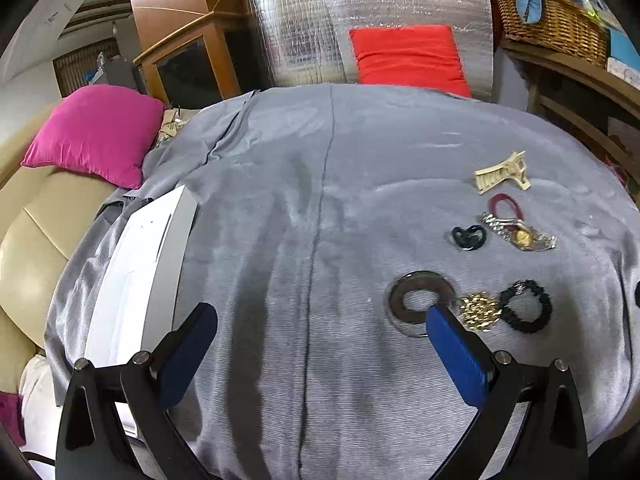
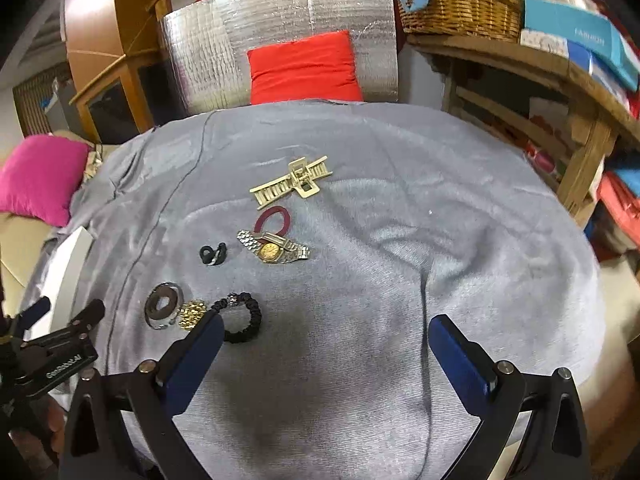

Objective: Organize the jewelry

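Grey blanket [image 2: 360, 280] carries the jewelry: I see the watch [image 2: 274, 249] near its middle, the white box [image 1: 136, 280] at its left edge. My left gripper [image 1: 320, 320] and right gripper [image 2: 326, 328] hover spread, holding nothing.

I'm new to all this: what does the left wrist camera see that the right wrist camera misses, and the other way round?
Only the left wrist view shows the long face of the white box at the cloth's left edge; the right view catches just a sliver of it.

Only the right wrist view shows the other handheld gripper, the left gripper, from outside, plus stacked blue boxes on the wooden shelf.

Both show the grey cloth, hair claw, watch, maroon hair tie, black beaded bracelet, gold chain, dark ring, red cushion and wicker basket.
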